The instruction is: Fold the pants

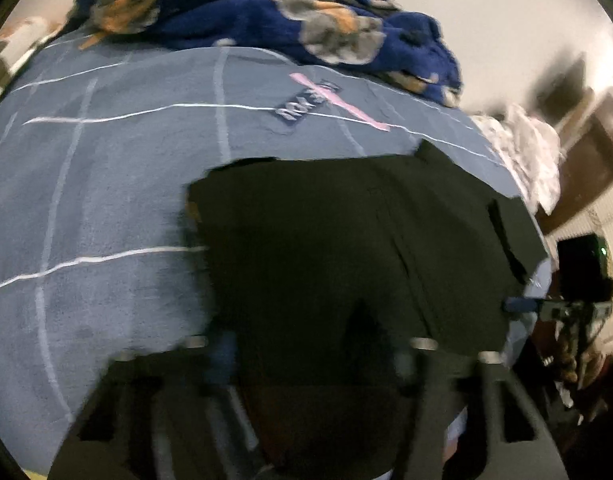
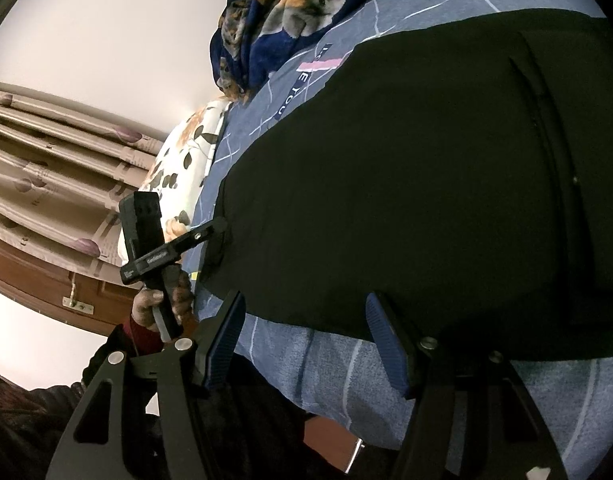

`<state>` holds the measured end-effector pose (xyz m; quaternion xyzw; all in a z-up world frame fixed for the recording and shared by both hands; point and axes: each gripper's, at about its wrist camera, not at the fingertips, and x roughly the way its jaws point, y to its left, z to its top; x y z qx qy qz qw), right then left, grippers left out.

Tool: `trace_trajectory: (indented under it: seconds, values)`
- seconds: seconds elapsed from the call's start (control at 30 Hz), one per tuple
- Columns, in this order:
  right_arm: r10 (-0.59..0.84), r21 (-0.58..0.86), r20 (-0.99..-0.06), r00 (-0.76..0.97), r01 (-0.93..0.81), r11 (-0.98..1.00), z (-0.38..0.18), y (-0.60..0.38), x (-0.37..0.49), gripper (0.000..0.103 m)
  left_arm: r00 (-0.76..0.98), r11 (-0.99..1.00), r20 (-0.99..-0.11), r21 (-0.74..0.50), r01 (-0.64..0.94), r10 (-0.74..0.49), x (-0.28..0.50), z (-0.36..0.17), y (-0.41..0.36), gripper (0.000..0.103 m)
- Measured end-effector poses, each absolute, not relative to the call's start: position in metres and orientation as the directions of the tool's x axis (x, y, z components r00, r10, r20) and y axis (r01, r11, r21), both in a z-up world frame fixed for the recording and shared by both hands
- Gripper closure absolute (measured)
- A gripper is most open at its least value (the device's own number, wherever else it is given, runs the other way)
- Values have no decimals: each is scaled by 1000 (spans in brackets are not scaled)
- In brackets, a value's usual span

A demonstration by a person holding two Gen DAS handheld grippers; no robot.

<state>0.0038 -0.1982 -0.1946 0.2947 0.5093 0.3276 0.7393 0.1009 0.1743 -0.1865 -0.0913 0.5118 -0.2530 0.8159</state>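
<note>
Your pants: plain black. Your bed cover: slate blue, thin white grid lines, one pink stripe crossing white lettering. Blanket: navy with grey-and-orange animal print. Pillow: white, orange flowers, dark leaves. Curtain: beige, purple motifs. Your right gripper: black with blue pads.
</note>
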Motion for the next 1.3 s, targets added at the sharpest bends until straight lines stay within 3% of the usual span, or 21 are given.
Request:
trace_trajectory:
  seconds: [0.1, 0.37, 0.5, 0.57, 0.63, 0.77, 1.1, 1.2, 1.3]
  values:
    - [786, 773, -556, 269, -179, 608, -195, -199, 4, 43, 357, 846, -768, -458, 272, -531, 101, -187, 186, 72]
    - [786, 773, -556, 271, -179, 609, -196, -199, 3, 42, 393, 851, -755, -466, 242, -525, 95, -173, 187, 75]
    - [786, 773, -556, 271, -179, 609, -196, -199, 3, 42, 371, 874, -792, -420, 245, -485, 96, -182, 181, 75]
    - [786, 773, -555, 271, -180, 608, -195, -200, 3, 42, 348, 859, -786, -462, 220, -511, 99, -185, 188, 73]
    - [786, 774, -555, 271, -178, 608, -195, -200, 3, 42, 326, 860, -796, -469, 200, -510, 100, -187, 191, 62]
    - [788, 775, -553, 271, -180, 606, -195, -200, 4, 42, 312, 857, -799, -471, 207, -515, 88, -185, 201, 56]
    - [793, 780, -544, 275, -182, 598, -195, -196, 6, 37, 240, 786, -752, -554, 274, -614, 90, -191, 189, 53]
    - [791, 780, -545, 276, -180, 600, -194, -195, 6, 36, 294, 814, -761, -511, 276, -578, 94, -192, 184, 72]
    - [790, 778, -545, 280, -182, 601, -193, -195, 5, 36, 319, 815, -750, -521, 254, -579, 91, -191, 185, 77]
